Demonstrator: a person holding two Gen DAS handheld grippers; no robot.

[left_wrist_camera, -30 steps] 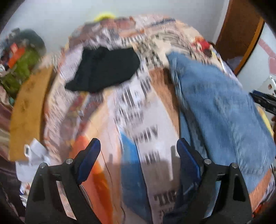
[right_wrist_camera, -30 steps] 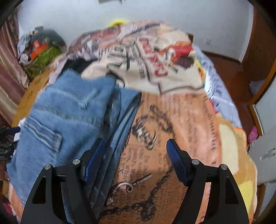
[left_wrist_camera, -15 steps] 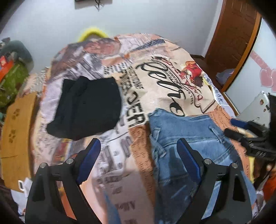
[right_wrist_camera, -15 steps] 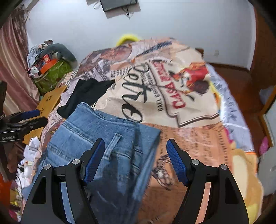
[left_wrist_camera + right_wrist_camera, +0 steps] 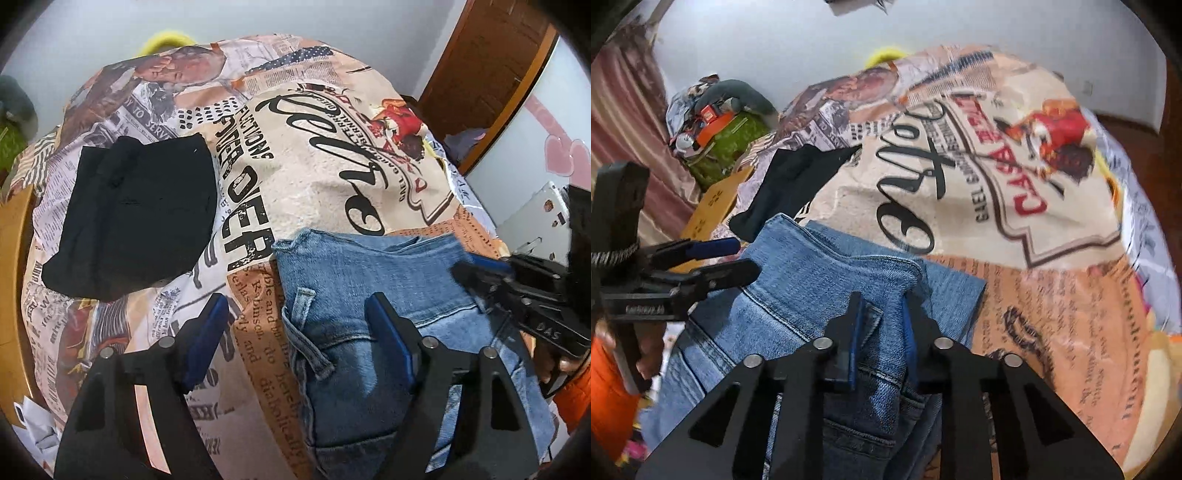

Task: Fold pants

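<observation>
Blue denim pants (image 5: 373, 295) lie folded on the printed bedspread, also in the right wrist view (image 5: 812, 295). My left gripper (image 5: 295, 325) is open and empty, its fingers straddling the pants' left edge with a belt loop between them. It shows from the side in the right wrist view (image 5: 735, 258), still open. My right gripper (image 5: 882, 332) has closed to a narrow gap with a bunch of denim between its blue pads; in the left wrist view (image 5: 476, 273) it sits over the pants' right side.
A folded black garment (image 5: 133, 218) lies on the bedspread (image 5: 314, 177) to the left of the pants. A wooden board (image 5: 713, 206) and a cluttered green bag (image 5: 720, 140) stand off the bed's left side. A brown door (image 5: 487, 74) is at the right.
Both grippers pulled back and then came down onto the pants. The right gripper went from wide open to closed on the denim. The left gripper stayed open.
</observation>
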